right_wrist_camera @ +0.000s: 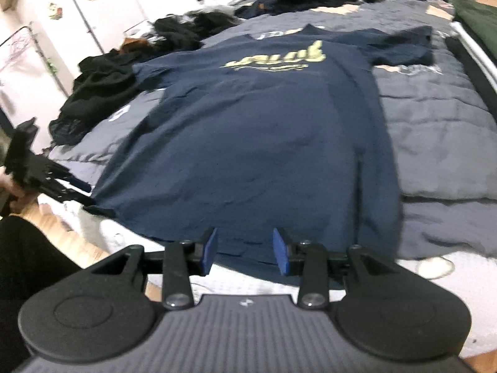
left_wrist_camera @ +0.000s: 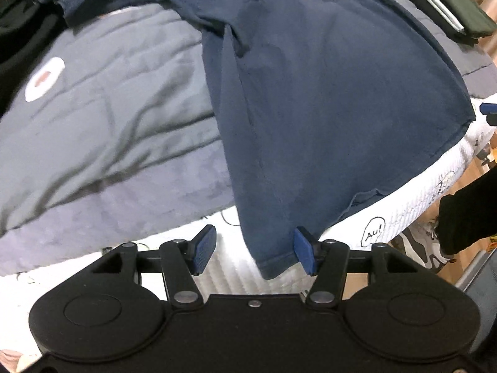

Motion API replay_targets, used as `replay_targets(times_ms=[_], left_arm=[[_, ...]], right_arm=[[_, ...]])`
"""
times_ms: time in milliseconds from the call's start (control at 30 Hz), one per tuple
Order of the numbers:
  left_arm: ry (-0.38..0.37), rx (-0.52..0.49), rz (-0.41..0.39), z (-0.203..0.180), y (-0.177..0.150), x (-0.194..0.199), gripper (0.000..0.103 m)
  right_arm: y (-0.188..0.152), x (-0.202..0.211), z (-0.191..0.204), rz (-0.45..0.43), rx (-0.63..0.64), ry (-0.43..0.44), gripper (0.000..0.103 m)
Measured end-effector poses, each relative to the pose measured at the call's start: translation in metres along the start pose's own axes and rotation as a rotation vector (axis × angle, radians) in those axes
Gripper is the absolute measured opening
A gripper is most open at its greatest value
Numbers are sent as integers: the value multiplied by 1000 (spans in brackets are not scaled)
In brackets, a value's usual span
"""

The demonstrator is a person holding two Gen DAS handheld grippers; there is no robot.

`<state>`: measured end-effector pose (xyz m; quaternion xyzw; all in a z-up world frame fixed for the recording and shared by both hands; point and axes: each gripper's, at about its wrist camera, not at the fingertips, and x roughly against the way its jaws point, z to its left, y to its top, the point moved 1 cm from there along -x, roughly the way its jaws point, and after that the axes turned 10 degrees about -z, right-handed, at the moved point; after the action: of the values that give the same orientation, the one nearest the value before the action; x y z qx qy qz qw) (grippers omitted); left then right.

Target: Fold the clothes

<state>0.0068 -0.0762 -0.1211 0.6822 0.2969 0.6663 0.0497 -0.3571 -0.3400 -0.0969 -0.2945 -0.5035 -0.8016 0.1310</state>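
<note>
Navy T-shirt [right_wrist_camera: 248,143] lies flat on grey quilt [right_wrist_camera: 435,130], dark clothes [right_wrist_camera: 99,93] heaped beyond.

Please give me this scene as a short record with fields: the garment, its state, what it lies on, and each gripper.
garment: navy T-shirt with yellow print
state: spread flat, not yet folded
surface: grey quilt on a bed
left gripper: open, hem corner between the pads, not pressed
right gripper: open, at the hem
nearby: dark clothes pile; folded green garment
</note>
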Motion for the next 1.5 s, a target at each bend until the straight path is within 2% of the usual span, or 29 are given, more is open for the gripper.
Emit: replay_targets(times_ms=[33,100,133,167,233,400,567,733,800,867,900,1133,1233,1367,1500], left_arm=[[-2,-7,7,-1,0,-1,54],[-14,-15,24,-2,-1,-4,40],[-31,-14,34,-2,-1,-5,22],[-46,-21,42,-3,-1,-6,13],[-70,-51,54,-7,-3,-5,8],[-106,-112,87,-10,-3,11,4],[-80,-105,111,-1,-3,20,4],[-62,-30,56,9,1,30,9],[-47,-20,32,12,2,34,17],[-33,-12,8,14,3,38,39],[-28,-9,-4,14,4,40,41],[-17,75,-39,21,10,40,44],[-31,73,-24,18,10,31,45],[-63,63,-10,14,8,21,45],[-83,58,-1,12,8,15,45]], right_arm=[[0,-1,3,4,8,7,39],[-1,-4,8,13,25,22,39],[-1,-5,11,17,33,29,39],[-1,-5,12,20,38,32,39],[-1,-6,15,26,47,38,39],[0,-4,13,24,42,43,39],[-1,-4,14,25,43,48,39],[-1,-4,11,30,48,36,39],[0,-3,4,29,35,9,39],[1,-1,-4,23,11,-21,39],[2,1,-11,17,-10,-37,39],[4,11,-50,-15,-129,-149,39],[3,17,-68,-20,-180,-208,39],[0,24,-85,-19,-229,-241,39],[-5,25,-89,3,-221,-263,39]])
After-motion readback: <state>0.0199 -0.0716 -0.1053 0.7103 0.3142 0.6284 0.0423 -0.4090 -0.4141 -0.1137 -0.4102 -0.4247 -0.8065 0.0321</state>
